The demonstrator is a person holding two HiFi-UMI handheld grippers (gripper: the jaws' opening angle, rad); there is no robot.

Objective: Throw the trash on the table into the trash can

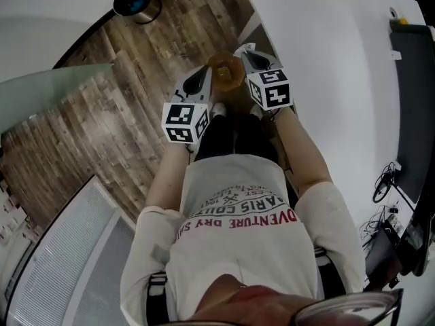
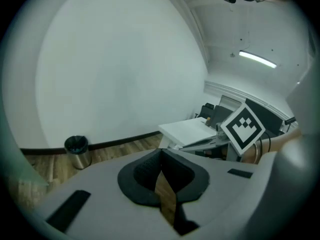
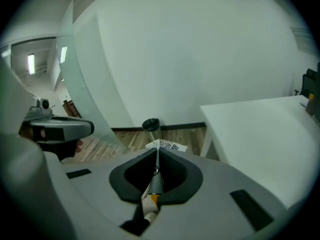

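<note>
My right gripper (image 3: 156,154) is shut on a thin scrap of white printed paper (image 3: 166,145), which sticks out past the jaw tips. In the head view this gripper (image 1: 246,51) is held over the wooden floor beside the white table (image 1: 326,66). My left gripper (image 2: 161,155) has its jaws together with nothing visible between them. It (image 1: 202,77) hangs level with the right one, a little to its left. The small round trash can (image 1: 136,0) stands on the floor by the wall, well ahead of both grippers. It is also the trash can (image 3: 150,124) straight ahead, and the trash can (image 2: 76,149) at the left.
A brown rounded thing (image 1: 226,73) sits between the two grippers; what it is I cannot tell. A frosted glass panel (image 1: 47,94) stands to the left. A dark monitor and cables (image 1: 411,114) are on the table's far side. Wooden floor (image 1: 102,134) lies between me and the can.
</note>
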